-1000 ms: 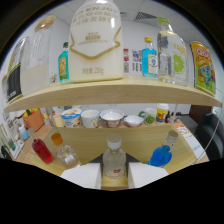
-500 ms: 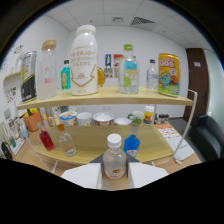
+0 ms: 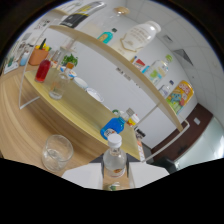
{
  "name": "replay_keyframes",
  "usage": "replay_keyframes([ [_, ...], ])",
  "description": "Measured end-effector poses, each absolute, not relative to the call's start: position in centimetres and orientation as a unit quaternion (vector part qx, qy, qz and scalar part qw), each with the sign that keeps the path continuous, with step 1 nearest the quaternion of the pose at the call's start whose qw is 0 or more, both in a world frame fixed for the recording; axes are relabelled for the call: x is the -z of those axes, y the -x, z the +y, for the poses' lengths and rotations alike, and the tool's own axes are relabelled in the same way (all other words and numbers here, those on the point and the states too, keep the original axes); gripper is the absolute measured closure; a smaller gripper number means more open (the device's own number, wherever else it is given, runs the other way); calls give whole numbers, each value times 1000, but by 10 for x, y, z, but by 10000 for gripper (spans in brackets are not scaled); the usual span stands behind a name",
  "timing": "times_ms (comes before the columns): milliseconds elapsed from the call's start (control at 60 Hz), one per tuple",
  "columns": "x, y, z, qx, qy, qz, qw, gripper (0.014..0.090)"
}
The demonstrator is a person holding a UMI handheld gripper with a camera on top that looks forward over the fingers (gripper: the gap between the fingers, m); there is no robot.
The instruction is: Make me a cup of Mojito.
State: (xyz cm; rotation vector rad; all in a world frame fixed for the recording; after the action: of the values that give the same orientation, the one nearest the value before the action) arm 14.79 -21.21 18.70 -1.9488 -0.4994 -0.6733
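My gripper [image 3: 115, 176] pinches one clear bottle [image 3: 114, 161], white cap up, both pale fingers [image 3: 82, 176] pressed to its sides. Just beside them I count one empty glass [image 3: 56, 152] on the wooden table [image 3: 20, 120]. Beyond stands one blue bottle [image 3: 111, 127], further off one red bottle [image 3: 43, 70].

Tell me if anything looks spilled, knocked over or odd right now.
Nothing looks spilled. The hand-held gripper holds a clear bottle by its sides, and the empty glass stands upright on the counter beside it.
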Motion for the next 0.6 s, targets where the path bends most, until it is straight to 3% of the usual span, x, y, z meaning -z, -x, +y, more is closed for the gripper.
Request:
replay_keyframes([
  [283,-194,-128,-192,478,626,-470,398,706],
  [433,-198,-132,-186,551,546,-536,332,704],
  [600,-199,-129,-181,588,487,-577,290,707],
])
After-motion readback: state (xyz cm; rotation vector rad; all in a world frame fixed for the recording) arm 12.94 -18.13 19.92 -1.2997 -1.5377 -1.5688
